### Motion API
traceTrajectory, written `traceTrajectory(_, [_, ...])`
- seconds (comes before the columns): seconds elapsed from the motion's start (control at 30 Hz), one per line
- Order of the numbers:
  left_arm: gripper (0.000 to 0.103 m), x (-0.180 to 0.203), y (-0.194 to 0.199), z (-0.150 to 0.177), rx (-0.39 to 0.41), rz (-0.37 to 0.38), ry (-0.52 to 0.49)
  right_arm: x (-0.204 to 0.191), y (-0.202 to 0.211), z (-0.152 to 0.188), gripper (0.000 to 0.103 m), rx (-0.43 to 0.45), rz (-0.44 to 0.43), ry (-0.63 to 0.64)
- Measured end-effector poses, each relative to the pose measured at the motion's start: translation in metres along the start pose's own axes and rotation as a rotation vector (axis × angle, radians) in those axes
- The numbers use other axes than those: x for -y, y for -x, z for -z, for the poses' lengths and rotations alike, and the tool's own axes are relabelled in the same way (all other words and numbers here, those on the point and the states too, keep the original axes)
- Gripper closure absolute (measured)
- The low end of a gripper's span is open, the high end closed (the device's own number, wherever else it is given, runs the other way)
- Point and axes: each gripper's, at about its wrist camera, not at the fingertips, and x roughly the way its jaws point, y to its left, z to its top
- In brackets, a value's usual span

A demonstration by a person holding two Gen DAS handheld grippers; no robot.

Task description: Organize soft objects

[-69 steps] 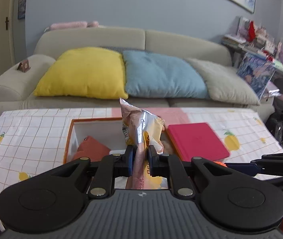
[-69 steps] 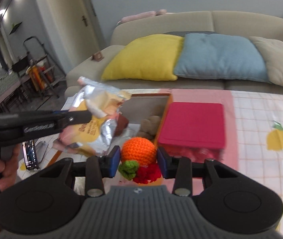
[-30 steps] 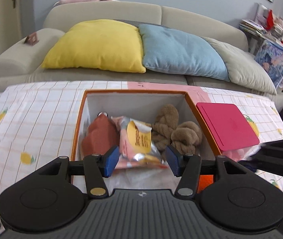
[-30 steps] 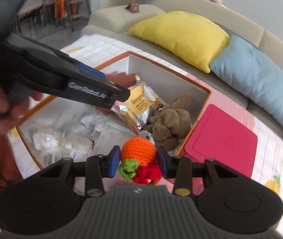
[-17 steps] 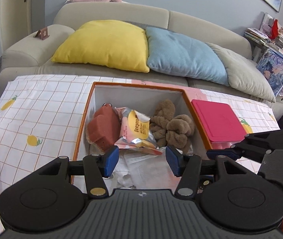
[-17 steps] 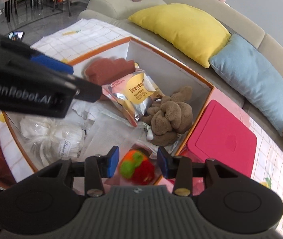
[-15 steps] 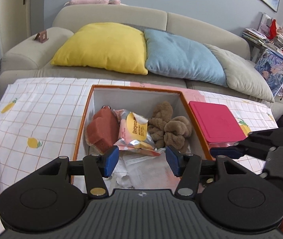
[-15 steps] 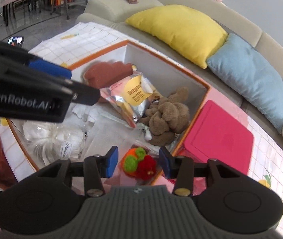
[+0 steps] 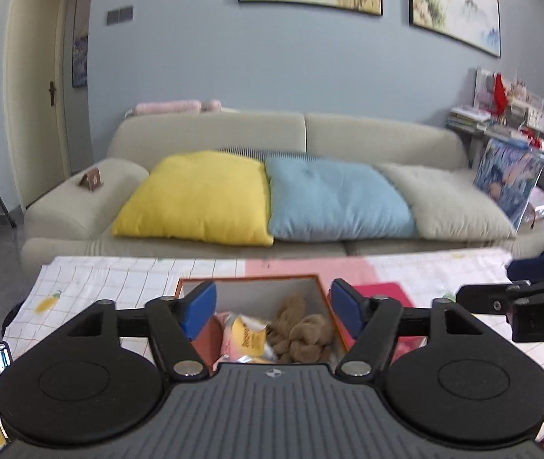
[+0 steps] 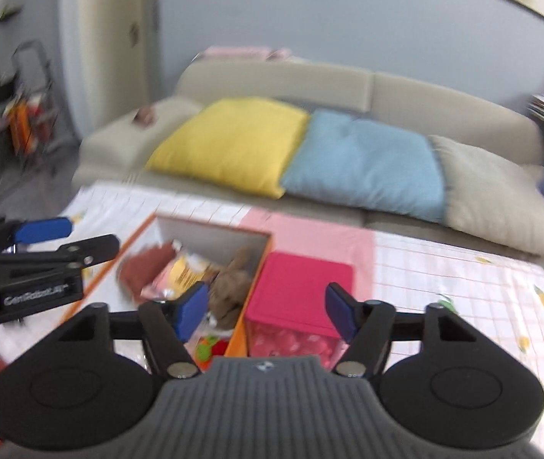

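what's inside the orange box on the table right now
Inside the orange box: a reddish-brown soft piece, a snack packet, a brown plush and a crocheted toy. The gripper bodies hide the near end.

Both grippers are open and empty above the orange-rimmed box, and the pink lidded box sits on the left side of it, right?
Not quite: the pink lidded box sits on the right side of the orange-rimmed box, as the right wrist view shows. The rest holds: the left gripper and right gripper have just been opening, with nothing between their jaws.
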Motion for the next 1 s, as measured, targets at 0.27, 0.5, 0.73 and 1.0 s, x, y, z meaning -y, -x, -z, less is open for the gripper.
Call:
traceTrajectory(0.27, [0.01, 0.035, 0.019, 0.012, -0.032, 0.007, -0.063, 0.02, 0.042, 0.041, 0.017, 0.034, 0.079, -0.172])
traceTrajectory(0.5, [0.009, 0.041, 0.014, 0.038, -0.171, 0.004, 0.032, 0.024, 0.032, 0.075, 0.016, -0.032, 0.128, -0.178])
traceTrajectory(0.73, [0.009, 0.048, 0.011, 0.059, -0.248, -0.058, -0.001, 0.022, 0.027, 0.095, 0.014, -0.07, 0.147, -0.171])
traceTrajectory(1.0, [0.009, 0.049, 0.013, 0.065, -0.275, -0.065, -0.002, 0.021, 0.026, 0.103, 0.012, -0.093, 0.167, -0.186])
